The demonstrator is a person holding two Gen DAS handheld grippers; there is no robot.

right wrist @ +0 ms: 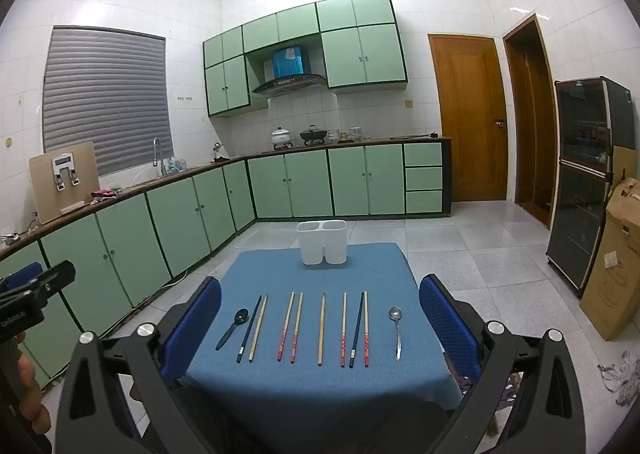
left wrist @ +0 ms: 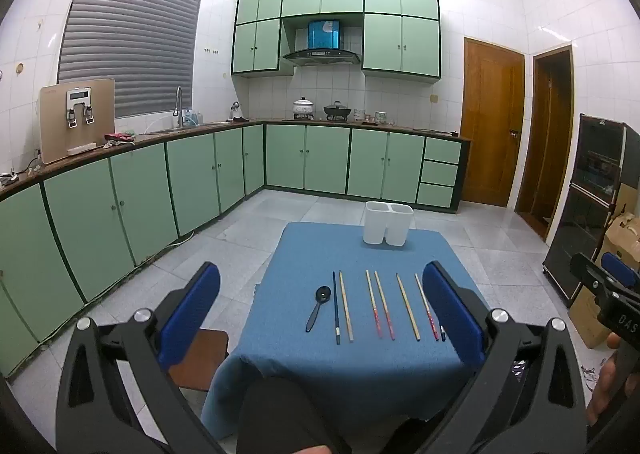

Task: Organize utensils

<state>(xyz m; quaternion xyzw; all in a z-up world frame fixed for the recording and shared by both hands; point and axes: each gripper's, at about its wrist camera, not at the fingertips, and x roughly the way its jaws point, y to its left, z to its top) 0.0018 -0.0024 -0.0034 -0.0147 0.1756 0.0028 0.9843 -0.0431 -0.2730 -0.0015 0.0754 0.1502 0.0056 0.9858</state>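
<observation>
A blue-clothed table (right wrist: 320, 382) carries a row of utensils: a black spoon (right wrist: 233, 328), several chopsticks (right wrist: 321, 328) in wood, red-ended and dark blue, and a metal spoon (right wrist: 396, 330) at the right. A white two-compartment holder (right wrist: 321, 241) stands empty at the far edge; it also shows in the left wrist view (left wrist: 387, 223). My left gripper (left wrist: 320, 312) is open and empty above the near edge, left of the black spoon (left wrist: 318, 308). My right gripper (right wrist: 320, 324) is open and empty above the near edge, facing the row.
Green kitchen cabinets (right wrist: 168, 222) run along the left and back walls. A wooden stool (left wrist: 200, 358) stands left of the table. A dark glass cabinet (right wrist: 588, 182) and cardboard boxes (right wrist: 616, 262) stand at the right. Two wooden doors (right wrist: 468, 118) are at the back right.
</observation>
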